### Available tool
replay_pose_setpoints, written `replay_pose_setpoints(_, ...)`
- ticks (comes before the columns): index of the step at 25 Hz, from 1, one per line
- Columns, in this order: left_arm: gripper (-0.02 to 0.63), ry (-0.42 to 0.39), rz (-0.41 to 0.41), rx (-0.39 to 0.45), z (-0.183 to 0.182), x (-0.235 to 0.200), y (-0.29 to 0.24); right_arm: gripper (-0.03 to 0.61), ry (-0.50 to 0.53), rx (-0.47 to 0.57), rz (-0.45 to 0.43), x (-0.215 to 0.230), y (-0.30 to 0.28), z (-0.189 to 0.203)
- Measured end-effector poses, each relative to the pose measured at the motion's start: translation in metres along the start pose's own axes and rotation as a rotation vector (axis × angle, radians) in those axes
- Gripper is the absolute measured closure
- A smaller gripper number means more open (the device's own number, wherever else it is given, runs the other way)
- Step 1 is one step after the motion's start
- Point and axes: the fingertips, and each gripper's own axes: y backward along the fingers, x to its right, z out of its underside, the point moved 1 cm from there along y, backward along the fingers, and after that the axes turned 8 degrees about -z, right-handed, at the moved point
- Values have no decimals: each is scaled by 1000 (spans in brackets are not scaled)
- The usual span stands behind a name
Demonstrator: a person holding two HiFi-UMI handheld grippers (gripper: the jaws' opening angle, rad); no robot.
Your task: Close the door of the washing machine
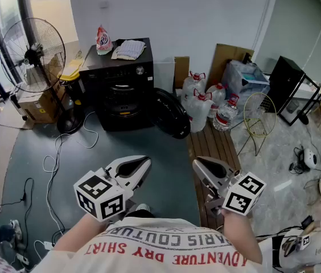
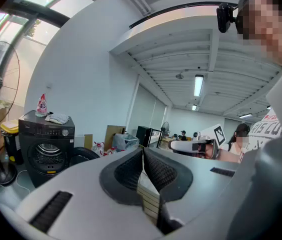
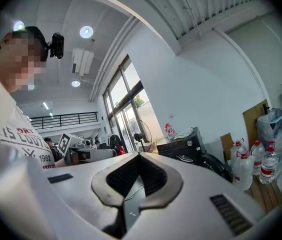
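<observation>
Shut and empty, left gripper [image 1: 142, 165] and right gripper [image 1: 198, 162] hang at my waist, each with its jaws pressed together on nothing. Beyond them, across the floor [image 1: 166, 147], stands the washer [image 1: 120, 84], well apart from me. Its round door [image 1: 171, 114] is swung wide to the right, near the bottles [image 1: 203, 104]. By my reckoning the approach has not begun. Next I must walk up, set one closed claw against the door's outer face and push it leftward onto the drum opening.
</observation>
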Motion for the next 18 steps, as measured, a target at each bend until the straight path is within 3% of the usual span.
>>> replay_pose_setpoints(9, 581, 39, 9, -23, 14, -13, -19, 557, -32, -9, 45, 26, -1, 15)
replay_pose_setpoints(14, 581, 53, 29, -43, 22, -27, -43, 554, -73, -17, 111, 59, -4, 26)
replay_pose_setpoints(18, 581, 66, 43, -71, 23, -49, -74, 554, -94, -32, 115, 87, -17, 30)
